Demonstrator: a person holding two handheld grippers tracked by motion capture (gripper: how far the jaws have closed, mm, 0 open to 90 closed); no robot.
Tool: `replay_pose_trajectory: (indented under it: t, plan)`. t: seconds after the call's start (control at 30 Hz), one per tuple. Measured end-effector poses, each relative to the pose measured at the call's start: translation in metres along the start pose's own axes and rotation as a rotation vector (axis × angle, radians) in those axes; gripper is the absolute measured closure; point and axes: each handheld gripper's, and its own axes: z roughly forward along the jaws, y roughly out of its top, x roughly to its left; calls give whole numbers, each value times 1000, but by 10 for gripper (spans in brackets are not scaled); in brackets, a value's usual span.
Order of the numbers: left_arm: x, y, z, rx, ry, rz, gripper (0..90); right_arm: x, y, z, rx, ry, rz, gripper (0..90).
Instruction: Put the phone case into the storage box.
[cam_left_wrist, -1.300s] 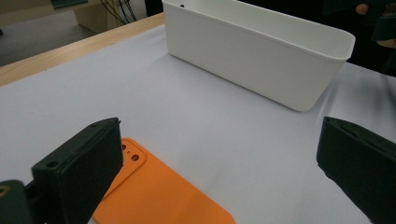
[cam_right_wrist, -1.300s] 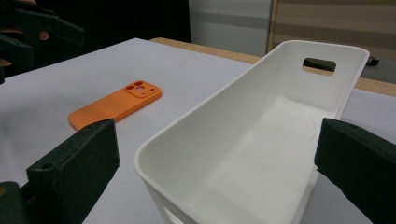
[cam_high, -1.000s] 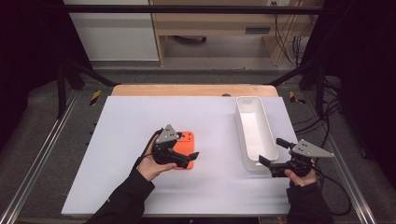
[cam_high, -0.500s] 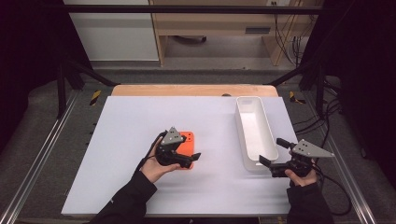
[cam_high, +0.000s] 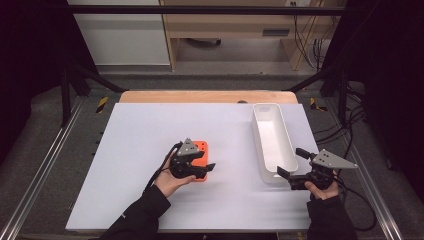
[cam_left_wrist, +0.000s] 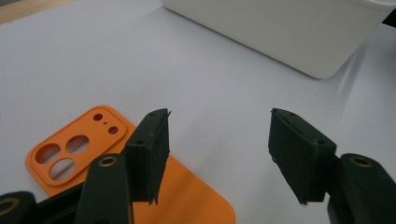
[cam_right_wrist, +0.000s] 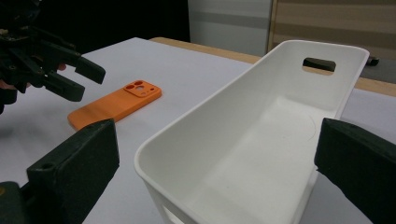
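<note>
The orange phone case (cam_high: 198, 161) lies flat on the white worktop (cam_high: 150, 200), a little left of its middle and nearer the near edge than the far one. Its long axis runs from near edge to far edge, with the camera cut-outs at the far end and the plain end toward the person.

The left gripper (cam_high: 206, 169) hovers over the case's near half. Its fingers (cam_left_wrist: 148, 154) have just been closing and now stand partly apart; one sits above the case's right rim, the other over bare worktop, and neither pad presses on the case.

The right gripper (cam_high: 289, 163) waits at the near end of the white bin (cam_high: 272, 172), which stands toward the right edge. Its fingers (cam_right_wrist: 74, 170) are spread wide on either side of that end, touching nothing that I can see.

The case looks thin, light and somewhat flexible, with a smooth skin that may slide on the worktop. Lying so flat, it probably gives little to grab from above; pinching across its narrow width at the two long rims seems the surest hold, with light pressure so that the shell does not bow.
</note>
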Motion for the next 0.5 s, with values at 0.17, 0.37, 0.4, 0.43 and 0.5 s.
replay_pose_trajectory:
  t: [0.17,0.37,0.4,0.43,0.5]
  plan:
    - [-1,-1,3,17,-11,-2,443,0,0,0,1,1,-1,4]
    - [0,-1,6,29,-19,-9,504,0,0,0,2,1,1,4]
    - [0,-2,7,33,-20,-14,511,0,0,0,2,0,0,4]
    - [0,-2,8,36,-19,-15,511,0,0,0,2,0,0,4]
    - [0,-2,9,43,-22,-17,532,0,0,0,3,0,0,4]
